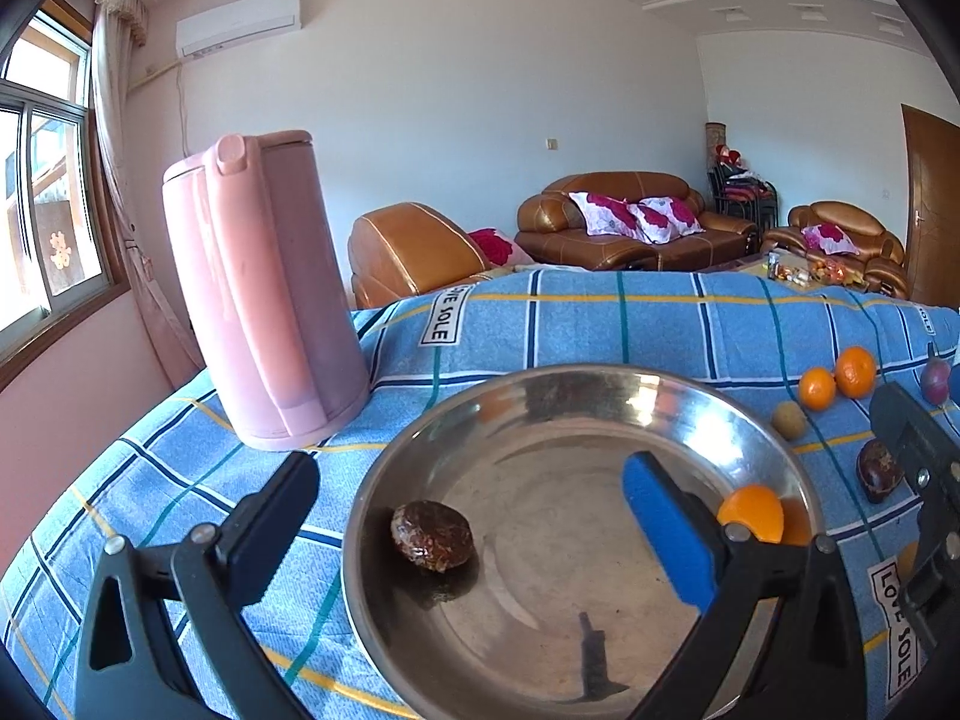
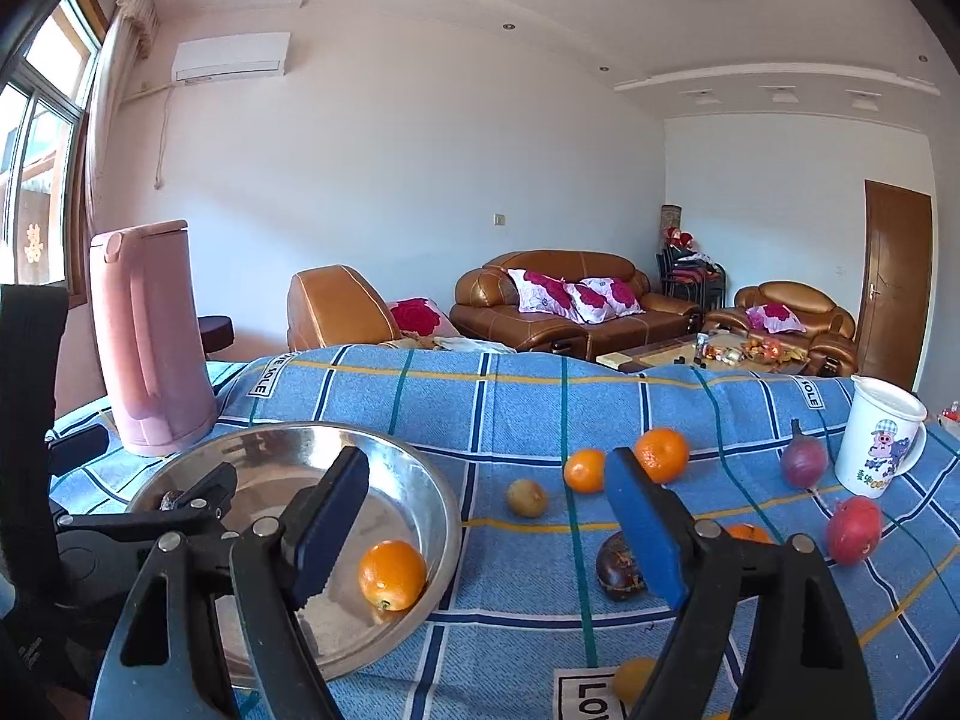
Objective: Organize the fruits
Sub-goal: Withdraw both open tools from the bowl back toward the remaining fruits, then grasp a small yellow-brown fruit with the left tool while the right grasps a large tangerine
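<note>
Both grippers, left (image 1: 474, 510) and right (image 2: 489, 519), gape empty; one orange (image 2: 392, 575) and one brown fruit (image 1: 432, 536) lie in the steel bowl (image 1: 690, 402) between left's fingers.

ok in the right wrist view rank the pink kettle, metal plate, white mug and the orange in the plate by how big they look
1. metal plate, widest in this view
2. pink kettle, a close second
3. white mug
4. orange in the plate

The plate lies nearer the camera than the kettle, so the top two are unsure.
</note>
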Demonstrator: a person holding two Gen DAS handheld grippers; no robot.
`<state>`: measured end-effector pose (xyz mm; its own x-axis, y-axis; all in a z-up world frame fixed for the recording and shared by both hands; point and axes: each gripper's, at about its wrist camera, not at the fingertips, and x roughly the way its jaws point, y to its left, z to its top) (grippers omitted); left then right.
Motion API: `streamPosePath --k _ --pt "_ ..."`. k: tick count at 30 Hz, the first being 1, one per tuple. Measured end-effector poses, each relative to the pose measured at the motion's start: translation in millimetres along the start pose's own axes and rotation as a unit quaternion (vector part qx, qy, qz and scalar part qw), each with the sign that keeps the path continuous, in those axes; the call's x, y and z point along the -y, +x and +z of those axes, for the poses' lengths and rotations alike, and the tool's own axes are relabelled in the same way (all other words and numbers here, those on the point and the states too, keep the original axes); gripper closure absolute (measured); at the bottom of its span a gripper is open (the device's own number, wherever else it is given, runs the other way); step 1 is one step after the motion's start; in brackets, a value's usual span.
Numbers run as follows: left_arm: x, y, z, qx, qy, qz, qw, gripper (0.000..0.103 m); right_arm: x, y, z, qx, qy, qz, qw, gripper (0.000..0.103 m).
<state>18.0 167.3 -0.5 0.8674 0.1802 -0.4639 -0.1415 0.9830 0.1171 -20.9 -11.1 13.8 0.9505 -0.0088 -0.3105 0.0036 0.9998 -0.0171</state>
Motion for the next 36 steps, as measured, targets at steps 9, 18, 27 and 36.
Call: streamPosePath --k 9,18,27,36 --pt "0 -8 -4 -0.006 -0.021 -0.002 0.9998 0.000 21 -7 -5 -0.003 -0.012 -0.014 1.000 0.021" --pt "26 -21 -9 -0.011 -0.004 -0.018 0.9998 0.000 65 -17 -7 -0.004 -0.009 -0.035 0.999 0.021" --pt "66 -36 -12 -0.016 0.022 -0.047 0.9985 0.000 115 -23 -7 -0.014 0.007 -0.071 0.997 0.021" --pt "118 -48 -14 -0.030 0.051 -0.106 0.9926 0.000 166 -23 -9 -0.041 0.031 -0.097 0.994 0.021"
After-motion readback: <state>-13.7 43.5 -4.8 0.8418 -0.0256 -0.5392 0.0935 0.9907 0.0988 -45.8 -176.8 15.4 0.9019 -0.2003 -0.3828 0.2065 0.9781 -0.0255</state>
